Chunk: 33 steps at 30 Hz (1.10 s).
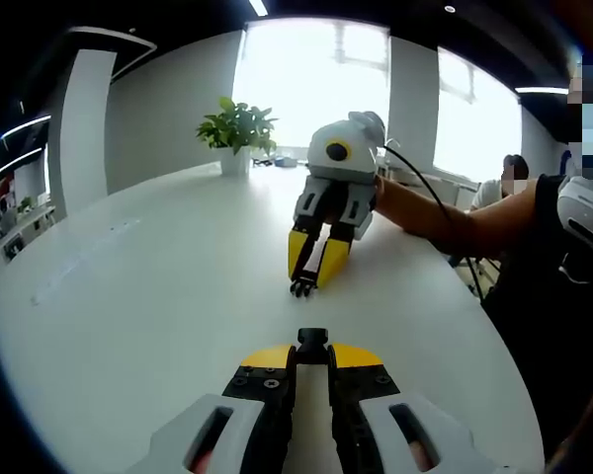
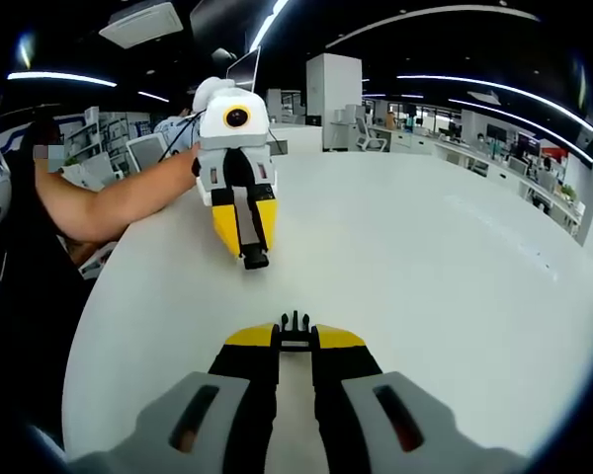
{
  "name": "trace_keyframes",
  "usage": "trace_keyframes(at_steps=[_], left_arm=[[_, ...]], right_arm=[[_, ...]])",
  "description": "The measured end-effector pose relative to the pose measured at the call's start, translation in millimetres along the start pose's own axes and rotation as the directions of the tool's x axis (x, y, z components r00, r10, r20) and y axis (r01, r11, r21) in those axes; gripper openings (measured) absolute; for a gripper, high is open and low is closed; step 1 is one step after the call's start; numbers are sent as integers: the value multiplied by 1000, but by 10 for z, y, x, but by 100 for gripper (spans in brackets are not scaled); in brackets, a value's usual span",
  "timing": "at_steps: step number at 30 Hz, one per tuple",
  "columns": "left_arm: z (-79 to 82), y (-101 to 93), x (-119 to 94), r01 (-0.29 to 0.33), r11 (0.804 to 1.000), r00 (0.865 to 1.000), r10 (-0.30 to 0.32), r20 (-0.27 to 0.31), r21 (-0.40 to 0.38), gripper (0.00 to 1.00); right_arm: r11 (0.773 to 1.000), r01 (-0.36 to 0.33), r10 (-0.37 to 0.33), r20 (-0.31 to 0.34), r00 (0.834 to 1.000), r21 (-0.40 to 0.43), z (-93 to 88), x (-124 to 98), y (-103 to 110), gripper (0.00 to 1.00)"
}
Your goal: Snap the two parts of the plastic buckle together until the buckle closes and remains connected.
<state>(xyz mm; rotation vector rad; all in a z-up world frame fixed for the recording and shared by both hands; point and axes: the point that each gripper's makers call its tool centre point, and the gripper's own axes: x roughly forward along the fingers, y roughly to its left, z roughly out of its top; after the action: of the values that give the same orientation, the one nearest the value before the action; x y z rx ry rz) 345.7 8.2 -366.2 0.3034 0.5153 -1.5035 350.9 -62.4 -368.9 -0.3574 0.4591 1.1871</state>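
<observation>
Both buckle halves are gripped and face each other over the wide white oval bench (image 1: 128, 326); joining is the step in hand.
The left claw (image 1: 313, 348) is closed on the black socket half of the plastic buckle (image 1: 312, 341); the right claw (image 2: 295, 332) is closed on the black pronged half (image 2: 295, 323). They are still well apart. Next, I think, prongs must line up with the socket and push in.

A broad white desk (image 1: 158, 296) with a rounded edge carries a potted plant (image 1: 236, 133) in a white pot, standing well beyond the left claw (image 1: 312, 341), near the desk's far edge.
</observation>
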Motion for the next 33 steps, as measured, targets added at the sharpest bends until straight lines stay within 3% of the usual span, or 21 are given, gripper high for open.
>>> trace_keyframes(at_steps=[11, 20, 24, 33], left_arm=[[0, -47, 14, 14, 1000, 1000, -14, 9, 2, 10], [-5, -42, -1, 13, 1000, 1000, -13, 15, 5, 10], [43, -75, 5, 21, 999, 999, -22, 50, 26, 10], [-8, -75, 57, 13, 999, 999, -14, 33, 46, 10]], right_arm=[[1000, -8, 8, 16, 1000, -22, 43, -31, 32, 11], [997, -56, 56, 7, 998, -48, 53, 5, 153, 11], [997, -63, 64, 5, 998, -51, 48, 13, 167, 11], [995, -75, 76, 7, 997, -60, 50, 24, 202, 11]])
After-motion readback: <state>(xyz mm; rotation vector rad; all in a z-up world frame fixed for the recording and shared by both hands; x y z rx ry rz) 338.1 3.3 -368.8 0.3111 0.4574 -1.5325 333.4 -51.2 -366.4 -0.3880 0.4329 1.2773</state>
